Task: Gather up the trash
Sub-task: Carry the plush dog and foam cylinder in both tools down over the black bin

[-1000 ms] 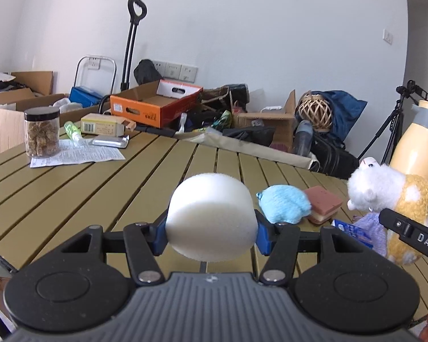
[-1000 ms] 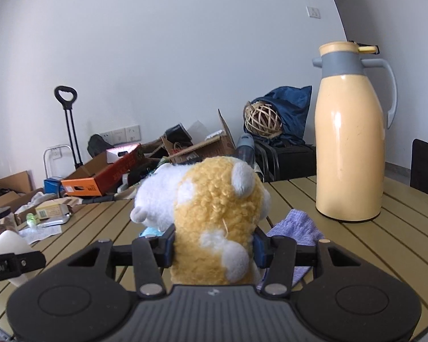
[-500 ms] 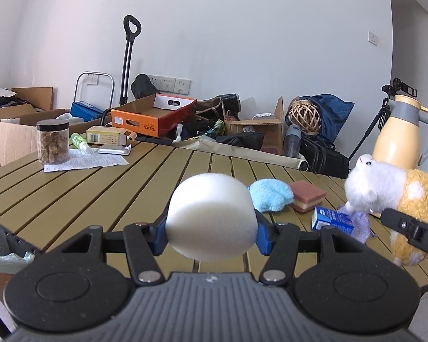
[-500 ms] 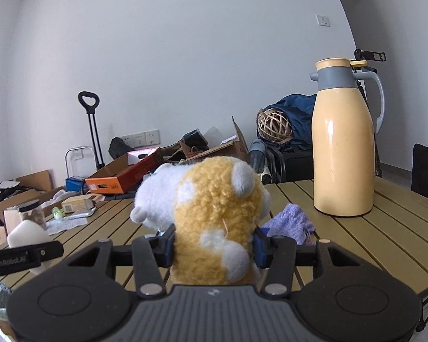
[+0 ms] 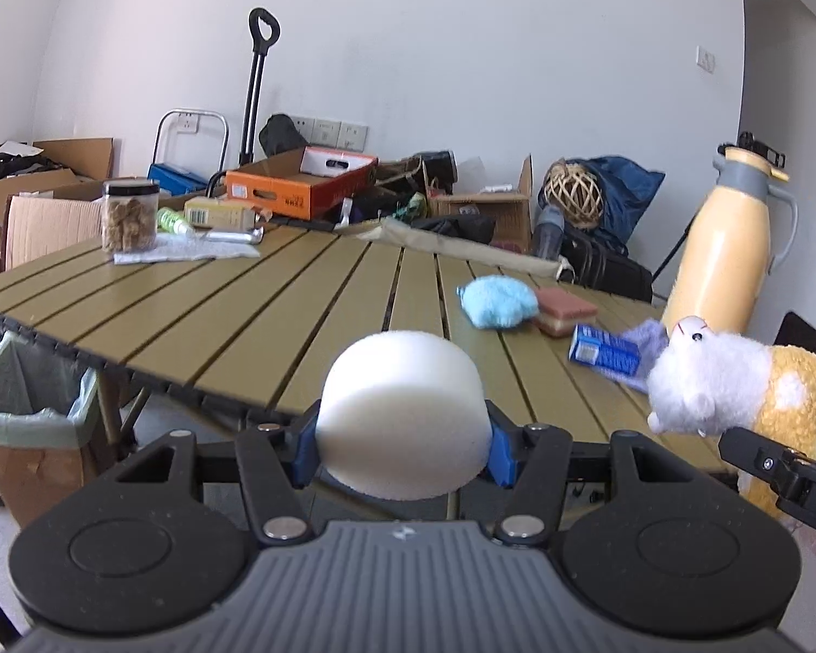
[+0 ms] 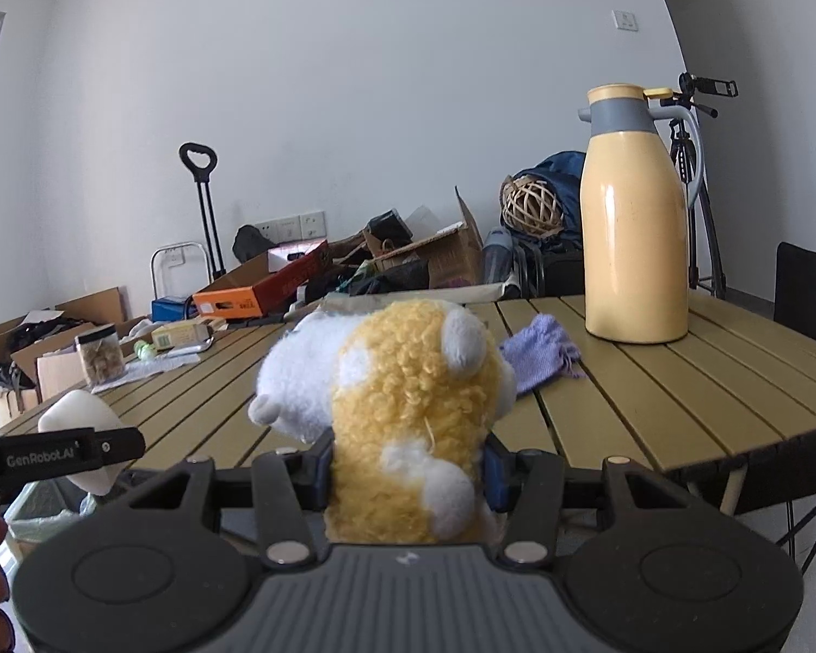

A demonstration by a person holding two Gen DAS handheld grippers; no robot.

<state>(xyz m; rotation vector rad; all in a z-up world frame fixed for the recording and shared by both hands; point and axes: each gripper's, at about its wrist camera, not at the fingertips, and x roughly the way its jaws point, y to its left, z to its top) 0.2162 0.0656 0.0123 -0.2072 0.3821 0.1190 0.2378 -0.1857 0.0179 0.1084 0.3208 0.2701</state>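
Left wrist view: the left tongs [image 5: 402, 443] are clamped on a white foam puck [image 5: 402, 413], its rounded sides pinched between the blue pads [image 5: 499, 449] so that it is carried clear of the counter [image 5: 245, 321], just off the near edge. A lined trash bin [image 5: 27, 413] stands on the floor below the counter's near left corner, so the puck is judged to be held out over the edge for carrying to that bin. The right tongs [image 6: 405, 470] are closed around a yellow and white plush toy [image 6: 402, 408], gripped by its body with the head pointing away, likewise lifted off the counter near its near edge. A blue fluffy ball [image 5: 498, 302], a pink sponge [image 5: 563, 315], a small blue carton [image 5: 604, 351] and a purple cloth [image 6: 538, 351] are left lying toward the counter's right side, beside a yellow thermos jug [image 6: 634, 217], presumably awaiting later trips. A jar [image 5: 129, 215] on paper is kept at the far left corner
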